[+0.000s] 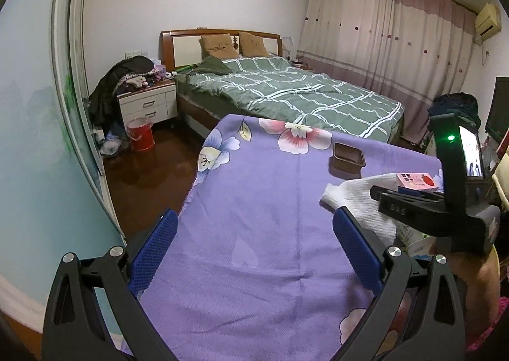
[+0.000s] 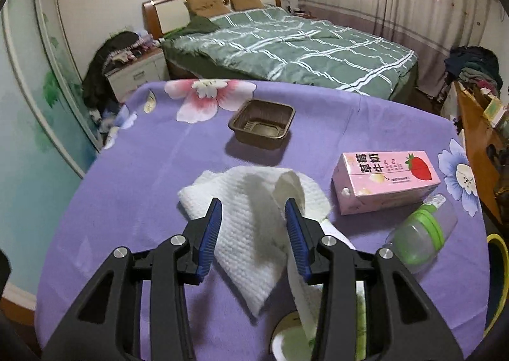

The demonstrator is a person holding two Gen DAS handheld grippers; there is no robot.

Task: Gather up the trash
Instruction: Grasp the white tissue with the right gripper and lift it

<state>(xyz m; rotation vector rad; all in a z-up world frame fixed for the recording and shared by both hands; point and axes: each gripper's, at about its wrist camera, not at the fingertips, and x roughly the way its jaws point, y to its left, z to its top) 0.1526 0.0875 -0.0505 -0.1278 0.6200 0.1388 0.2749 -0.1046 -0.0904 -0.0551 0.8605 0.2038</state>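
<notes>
A crumpled white paper towel (image 2: 254,211) lies on the purple flowered tablecloth (image 2: 133,189). My right gripper (image 2: 253,211) is open, its blue pads either side of the towel, just above it. Beyond lie a brown plastic tray (image 2: 261,127), a pink strawberry milk carton (image 2: 385,181) and a clear bottle with a green band (image 2: 420,230). A white paper cup (image 2: 292,338) lies under my right finger. My left gripper (image 1: 254,233) is open and empty over bare cloth, left of the towel (image 1: 359,202). The tray (image 1: 348,159) and carton (image 1: 416,181) show there too.
A bed with a green checked quilt (image 2: 286,43) stands behind the table. A nightstand piled with clothes (image 1: 146,100) and a red bucket (image 1: 140,135) are at the left. A wooden cabinet (image 2: 477,151) is at the right, a yellow rim (image 2: 499,272) below it.
</notes>
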